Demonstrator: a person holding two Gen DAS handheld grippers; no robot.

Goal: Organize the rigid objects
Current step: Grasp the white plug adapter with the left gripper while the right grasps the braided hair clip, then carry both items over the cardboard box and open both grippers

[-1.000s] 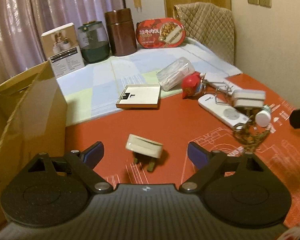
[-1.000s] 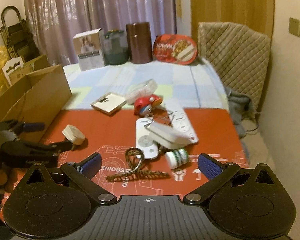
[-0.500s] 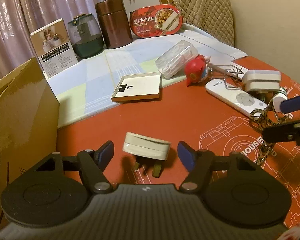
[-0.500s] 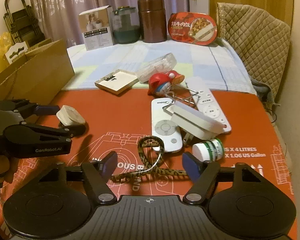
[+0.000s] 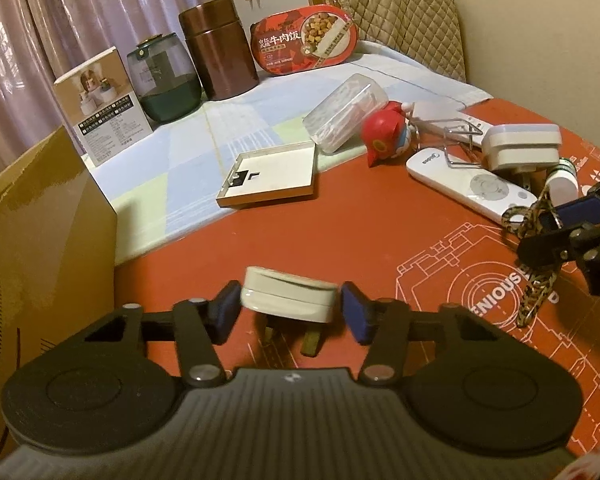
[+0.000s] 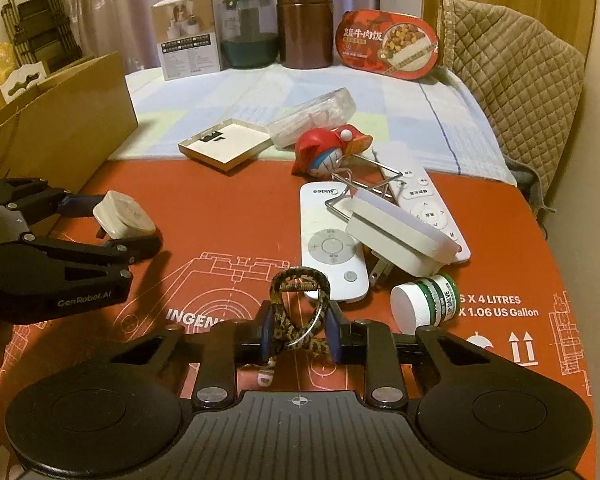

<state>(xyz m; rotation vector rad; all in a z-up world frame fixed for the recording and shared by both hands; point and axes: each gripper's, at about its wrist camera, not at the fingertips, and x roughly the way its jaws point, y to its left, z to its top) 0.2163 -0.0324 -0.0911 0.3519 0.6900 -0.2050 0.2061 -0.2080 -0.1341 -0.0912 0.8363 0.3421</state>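
The leopard-print hair clip (image 6: 298, 312) is pinched by the right tongs (image 6: 298, 334) beside the white remote (image 6: 332, 240); left of it, the left tongs (image 5: 288, 312) are closing around the white plug (image 5: 288, 300), pads not yet pressing.

Plug (image 5: 288, 300) on mat (image 5: 380, 240); cardboard box (image 5: 40, 220) left; remotes (image 6: 332, 240) right.

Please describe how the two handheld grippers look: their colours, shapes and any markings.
Both grippers are matte black, with two round disc housings, a ribbed centre plate bearing a small crosshair mark, silver pivot screws and blue finger pads. The left gripper carries white "GenRobot.AI" lettering on its side. The right gripper shows no lettering here.
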